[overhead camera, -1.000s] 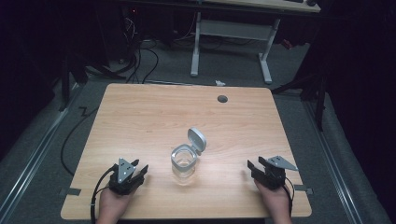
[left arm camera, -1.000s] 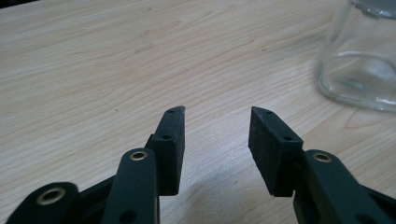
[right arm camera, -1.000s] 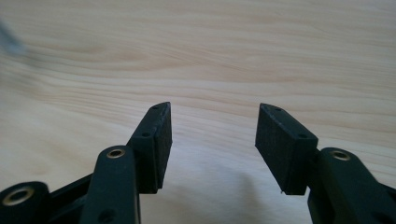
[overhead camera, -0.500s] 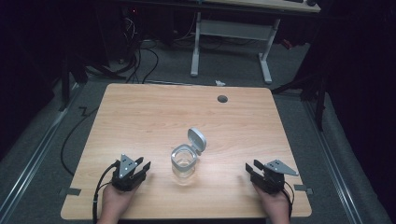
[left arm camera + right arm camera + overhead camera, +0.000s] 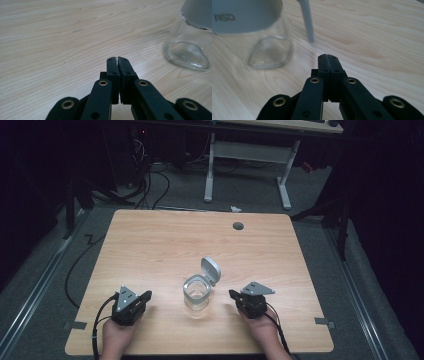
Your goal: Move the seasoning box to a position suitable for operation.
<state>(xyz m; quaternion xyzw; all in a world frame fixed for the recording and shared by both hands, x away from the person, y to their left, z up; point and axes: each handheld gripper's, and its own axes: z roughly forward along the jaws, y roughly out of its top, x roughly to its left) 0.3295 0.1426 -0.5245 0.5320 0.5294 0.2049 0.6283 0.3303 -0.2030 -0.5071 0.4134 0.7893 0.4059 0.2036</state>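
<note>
A clear glass jar [image 5: 197, 293] with a grey collar stands near the table's front middle, its grey flip lid [image 5: 211, 269] hinged open and tilted back. My left gripper [image 5: 146, 295] rests on the table to the jar's left, shut with nothing between its jaws; its own view has the jar's base [image 5: 188, 50] at the upper right of the gripper [image 5: 117, 59]. My right gripper [image 5: 232, 294] sits just right of the jar, also shut and empty. Ahead of that gripper [image 5: 326, 56], the jar [image 5: 259, 37] stands at the upper left, with the lid's edge [image 5: 308, 20] behind it.
The wooden table [image 5: 150, 245] has a round grey cable hole [image 5: 238, 225] near its far edge. Tape marks [image 5: 74, 324] sit at the front corners. A white desk frame [image 5: 247, 155] and cables [image 5: 150, 180] are on the floor beyond.
Both hands have slid inward toward the jar; the right gripper has come much closer to it. The jar and lid have not moved.
</note>
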